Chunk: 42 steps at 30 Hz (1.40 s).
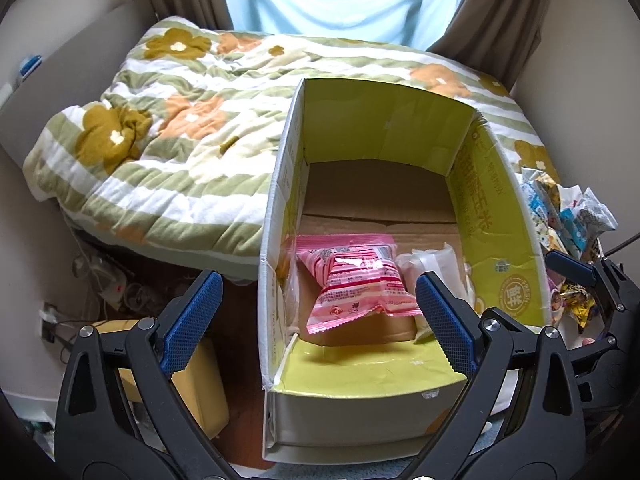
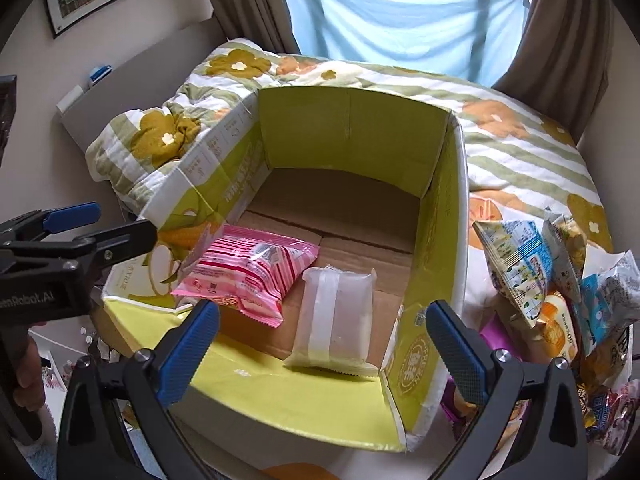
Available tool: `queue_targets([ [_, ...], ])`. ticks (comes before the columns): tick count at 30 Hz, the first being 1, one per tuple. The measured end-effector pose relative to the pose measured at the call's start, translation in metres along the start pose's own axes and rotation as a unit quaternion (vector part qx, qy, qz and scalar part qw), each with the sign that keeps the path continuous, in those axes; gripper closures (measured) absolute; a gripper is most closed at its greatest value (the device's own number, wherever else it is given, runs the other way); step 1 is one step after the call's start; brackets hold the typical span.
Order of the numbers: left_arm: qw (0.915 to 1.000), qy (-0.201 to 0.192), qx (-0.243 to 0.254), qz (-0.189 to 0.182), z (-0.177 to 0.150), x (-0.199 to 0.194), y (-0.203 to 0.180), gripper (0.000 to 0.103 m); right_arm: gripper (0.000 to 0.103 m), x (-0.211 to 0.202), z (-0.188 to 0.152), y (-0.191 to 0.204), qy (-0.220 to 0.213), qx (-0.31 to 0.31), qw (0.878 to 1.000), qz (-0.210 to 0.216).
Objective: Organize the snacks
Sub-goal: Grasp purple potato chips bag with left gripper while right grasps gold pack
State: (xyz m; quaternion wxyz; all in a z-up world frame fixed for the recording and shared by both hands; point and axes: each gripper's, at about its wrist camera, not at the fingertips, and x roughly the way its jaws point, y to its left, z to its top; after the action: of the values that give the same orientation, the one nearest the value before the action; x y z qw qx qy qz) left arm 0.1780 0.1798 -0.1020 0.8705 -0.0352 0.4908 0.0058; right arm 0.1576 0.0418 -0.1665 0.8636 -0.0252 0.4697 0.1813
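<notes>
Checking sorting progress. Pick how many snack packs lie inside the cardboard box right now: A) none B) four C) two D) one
C: the right wrist view shows only the pink pack and the translucent white pack lying side by side on the floor of the cardboard box; the remaining snack pile sits outside it.

Two snack packets [image 2: 248, 276] [image 2: 336, 320], one box [image 2: 352, 128]

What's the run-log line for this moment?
left gripper: open, empty | right gripper: open, empty | box: pink pack, clear pack | snack pile: outside
</notes>
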Motion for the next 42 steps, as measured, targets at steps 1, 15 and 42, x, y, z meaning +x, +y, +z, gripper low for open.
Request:
queue_targets([
  [1,1.0000,-0.001,0.001,-0.006,-0.001,-0.002,-0.001,0.006,0.000,-0.005,-0.001,0.001,-0.008,0.001,1.000,-0.004],
  [15,0.9886,-0.017,0.091,-0.119,-0.016,-0.027,-0.088,0.006,0.000,-0.093,-0.056,-0.058,-0.050,0.065,0.992,-0.101],
  [42,0.9555,0.154,0.251,0.011,-0.057,0.083,-0.339,0.006,0.000,-0.063,-0.125,-0.259,0.073,0.001,0.997,-0.031],
])
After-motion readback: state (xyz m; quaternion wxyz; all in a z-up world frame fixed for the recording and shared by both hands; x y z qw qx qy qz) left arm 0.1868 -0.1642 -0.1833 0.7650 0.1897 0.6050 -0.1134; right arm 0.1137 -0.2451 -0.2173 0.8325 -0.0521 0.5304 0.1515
